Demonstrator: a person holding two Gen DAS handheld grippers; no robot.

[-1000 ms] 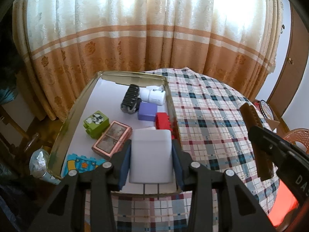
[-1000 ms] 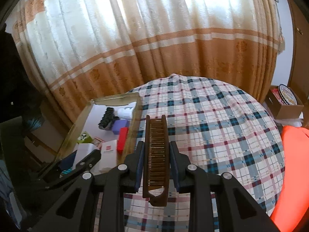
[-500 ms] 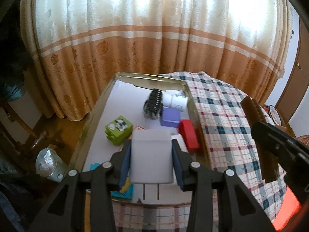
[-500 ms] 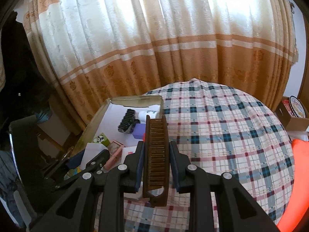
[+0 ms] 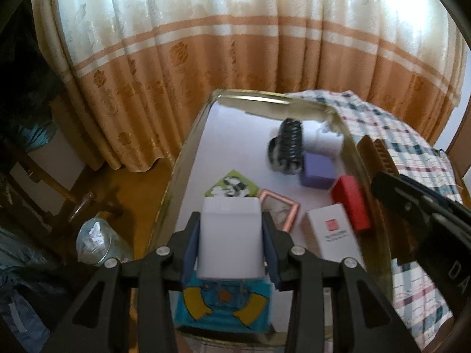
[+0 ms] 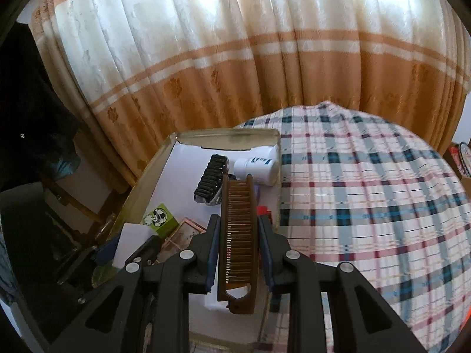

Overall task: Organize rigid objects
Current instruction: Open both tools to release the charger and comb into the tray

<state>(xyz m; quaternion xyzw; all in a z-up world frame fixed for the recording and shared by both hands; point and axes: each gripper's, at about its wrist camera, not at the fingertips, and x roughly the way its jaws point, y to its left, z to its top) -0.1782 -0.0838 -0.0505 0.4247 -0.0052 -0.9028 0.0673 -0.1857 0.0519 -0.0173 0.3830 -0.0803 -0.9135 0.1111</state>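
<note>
White charger (image 5: 230, 236), brown comb (image 6: 239, 235) over tin (image 5: 188, 153)

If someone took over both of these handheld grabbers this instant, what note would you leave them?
Left gripper: shut on a white charger block, held above the near end of the metal tray.
Right gripper: shut on a brown comb, over the tray's right edge.
Already in the tray: black hair clip, white bottle, purple block, red block, white box, green block, pink frame, blue card.
Left to do: set the charger and the comb down in the tray.
</note>
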